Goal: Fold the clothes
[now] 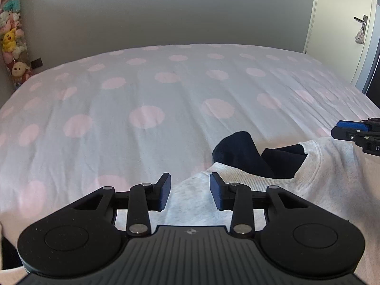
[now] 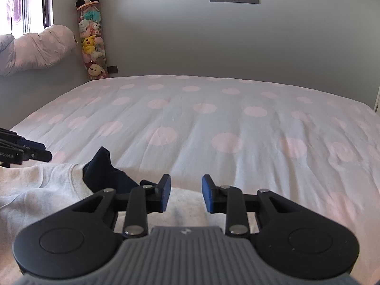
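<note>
The grey sweatshirt (image 1: 237, 185) is lying low in the frame, its neck pointing up. The left gripper (image 1: 190, 191) and right gripper (image 2: 186, 193) are both hanging apart over its near shoulders, holding nothing.

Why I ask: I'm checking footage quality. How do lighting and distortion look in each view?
Left wrist view: even, dim light; fisheye bows the polka-dot bed sheet into a dome, and the door curves. Right wrist view: the window at top left is overexposed; the sheet's right edge looks slightly blurred.
</note>
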Demonstrator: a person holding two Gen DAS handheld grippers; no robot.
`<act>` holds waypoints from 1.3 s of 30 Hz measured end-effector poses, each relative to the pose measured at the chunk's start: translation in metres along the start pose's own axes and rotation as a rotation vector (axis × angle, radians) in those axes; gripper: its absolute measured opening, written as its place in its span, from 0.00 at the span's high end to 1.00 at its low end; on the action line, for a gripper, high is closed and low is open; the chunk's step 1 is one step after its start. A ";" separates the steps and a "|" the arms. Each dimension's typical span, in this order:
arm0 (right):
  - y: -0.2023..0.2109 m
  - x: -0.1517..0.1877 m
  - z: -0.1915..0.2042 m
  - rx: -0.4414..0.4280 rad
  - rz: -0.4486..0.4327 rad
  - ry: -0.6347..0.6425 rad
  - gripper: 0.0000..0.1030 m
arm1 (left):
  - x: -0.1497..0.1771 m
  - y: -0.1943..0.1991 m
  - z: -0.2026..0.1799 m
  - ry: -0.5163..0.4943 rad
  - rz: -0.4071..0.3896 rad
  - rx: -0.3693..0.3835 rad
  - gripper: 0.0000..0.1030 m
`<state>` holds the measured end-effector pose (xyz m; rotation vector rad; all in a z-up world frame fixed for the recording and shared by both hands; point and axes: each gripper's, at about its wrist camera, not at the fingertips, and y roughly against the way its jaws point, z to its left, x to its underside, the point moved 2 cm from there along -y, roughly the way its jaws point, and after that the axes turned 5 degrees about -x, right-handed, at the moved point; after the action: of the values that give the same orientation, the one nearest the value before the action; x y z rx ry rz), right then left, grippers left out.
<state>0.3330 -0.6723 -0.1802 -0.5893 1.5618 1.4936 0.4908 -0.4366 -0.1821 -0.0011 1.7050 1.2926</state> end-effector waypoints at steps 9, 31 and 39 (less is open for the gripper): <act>-0.035 0.069 0.006 -0.027 0.104 -0.007 0.70 | 0.043 -0.030 0.004 0.067 0.084 0.058 0.73; 0.005 0.009 -0.036 -0.015 0.150 0.111 0.53 | 0.005 -0.007 0.049 -0.195 0.078 -0.123 0.47; -0.045 0.024 -0.086 -0.105 0.330 -0.021 0.52 | 0.022 -0.040 0.063 -0.204 0.143 -0.059 0.34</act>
<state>0.3351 -0.7568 -0.2330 -0.3845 1.6294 1.8301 0.5416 -0.3957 -0.2254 0.2144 1.5147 1.3979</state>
